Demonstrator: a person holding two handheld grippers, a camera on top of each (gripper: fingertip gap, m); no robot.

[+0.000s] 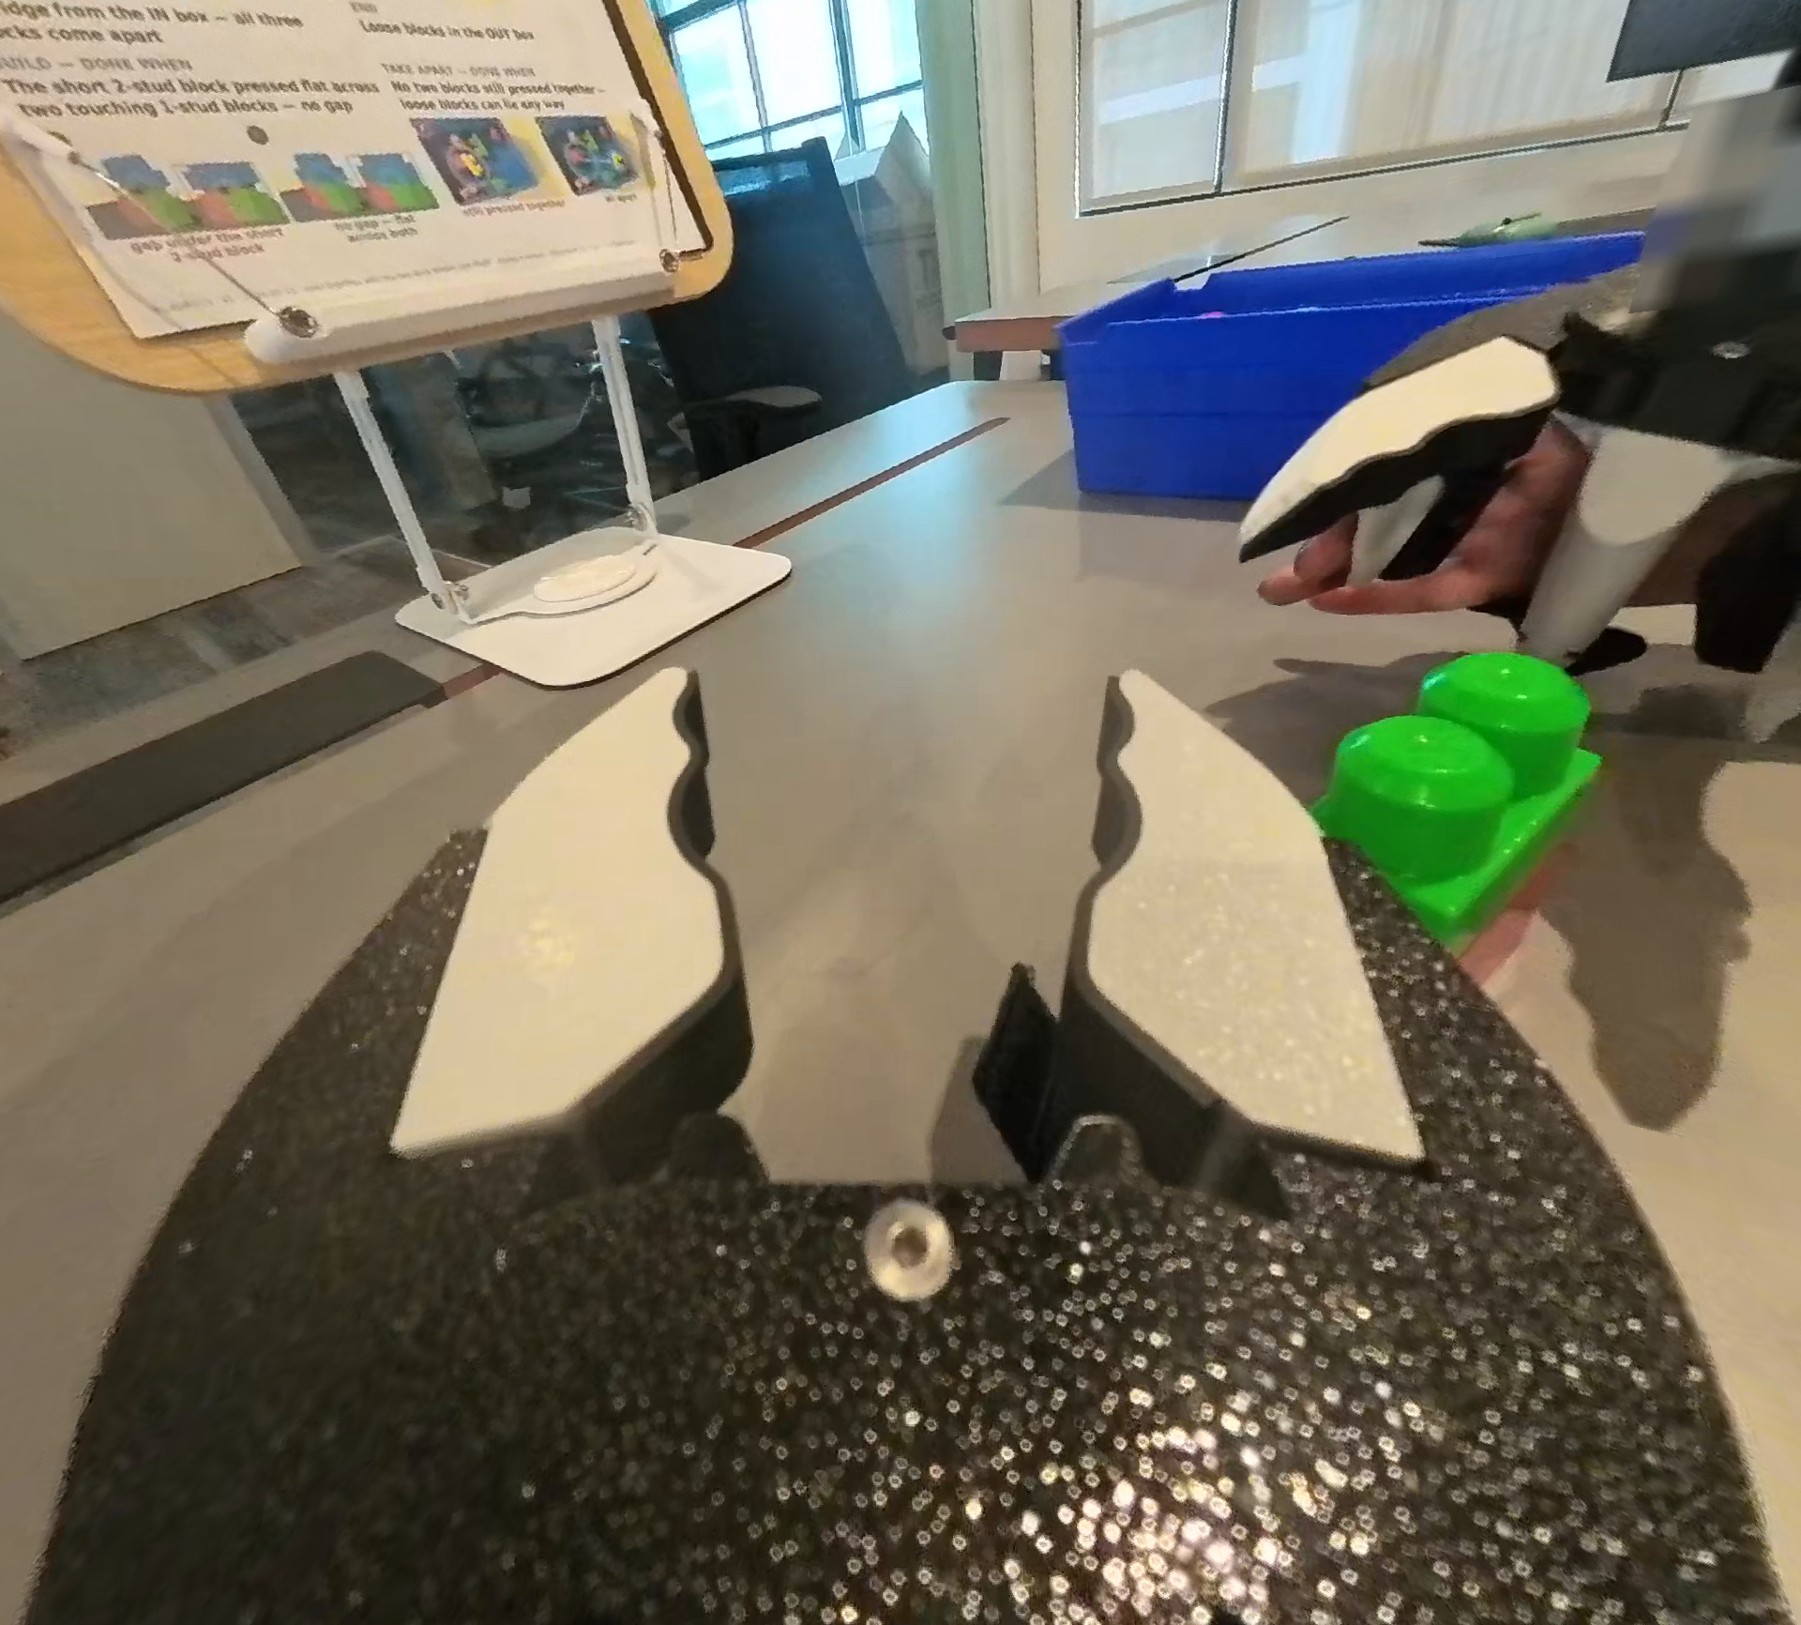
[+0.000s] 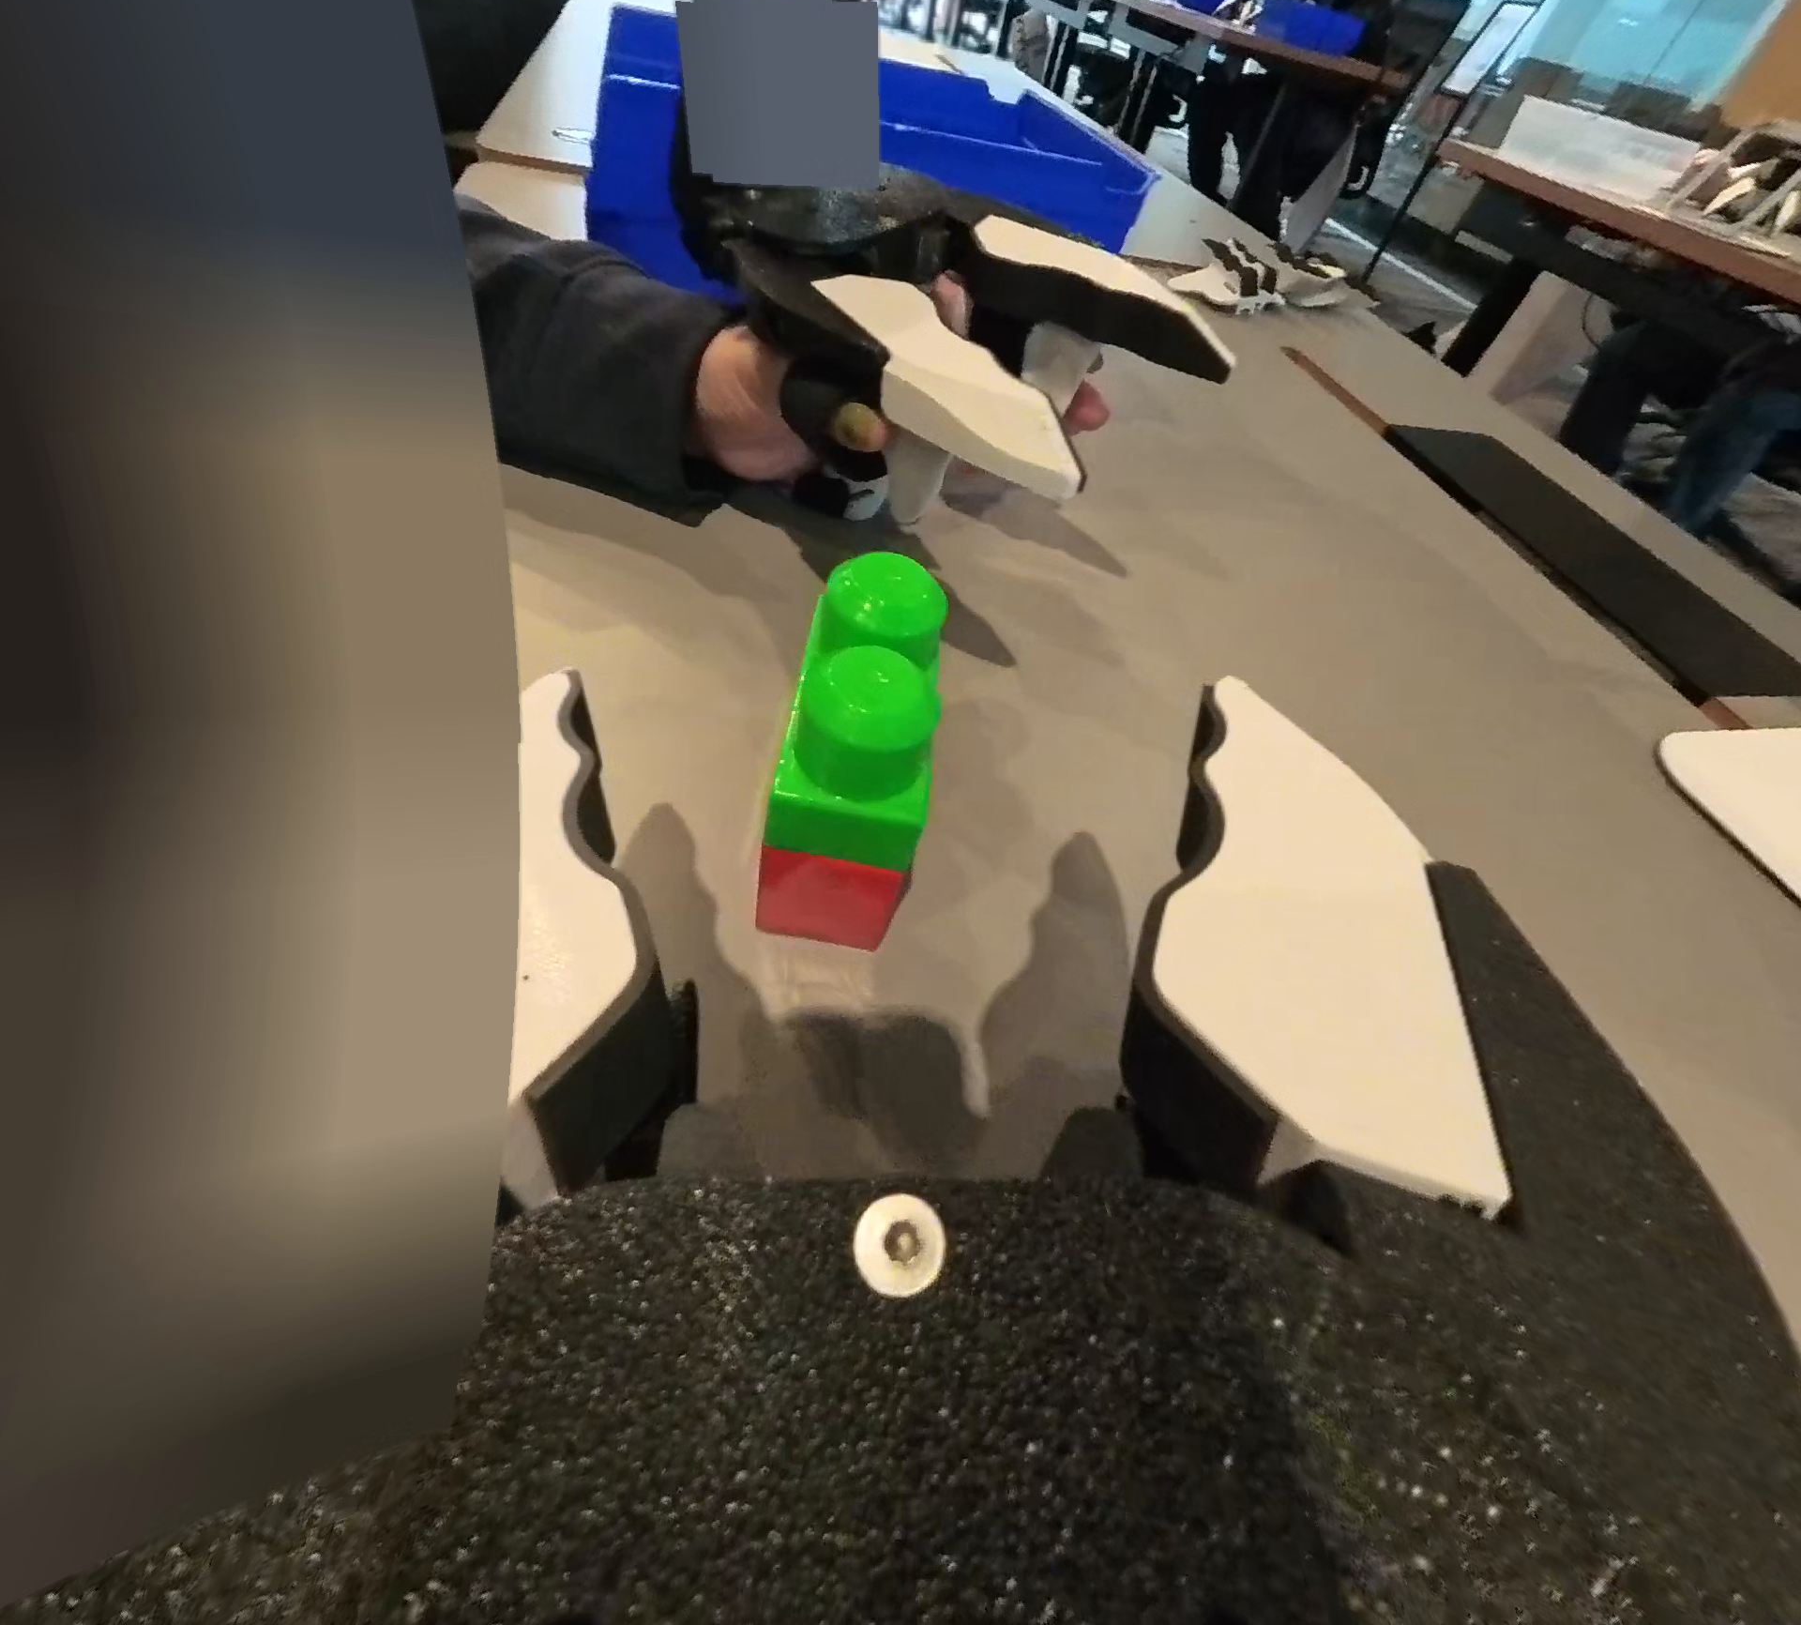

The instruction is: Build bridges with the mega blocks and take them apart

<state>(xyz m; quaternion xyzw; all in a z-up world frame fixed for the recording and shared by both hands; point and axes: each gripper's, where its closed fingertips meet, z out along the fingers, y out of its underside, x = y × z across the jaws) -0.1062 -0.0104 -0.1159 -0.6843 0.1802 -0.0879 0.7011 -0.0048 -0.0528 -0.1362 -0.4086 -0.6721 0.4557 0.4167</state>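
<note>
On the grey tabletop [image 2: 1218,603], away from its edges, stood a small stack: a green two-stud block [image 2: 862,735] pressed onto a red block [image 2: 828,901] beneath it. Both grippers hung above the surface with their fingers spread wide and nothing between them. The right gripper [image 2: 892,725] pointed straight at the stack, which sat just ahead of its fingers and touched neither. The left gripper [image 1: 901,720] was aimed past it over bare tabletop, the green block lying just off its right-hand finger. A hand [image 2: 750,408] in a dark sleeve held that left gripper. Toward the far edges sat two blue bins [image 1: 1267,399], and a white-based stand [image 1: 604,594] carried an instruction card [image 1: 341,67]
</note>
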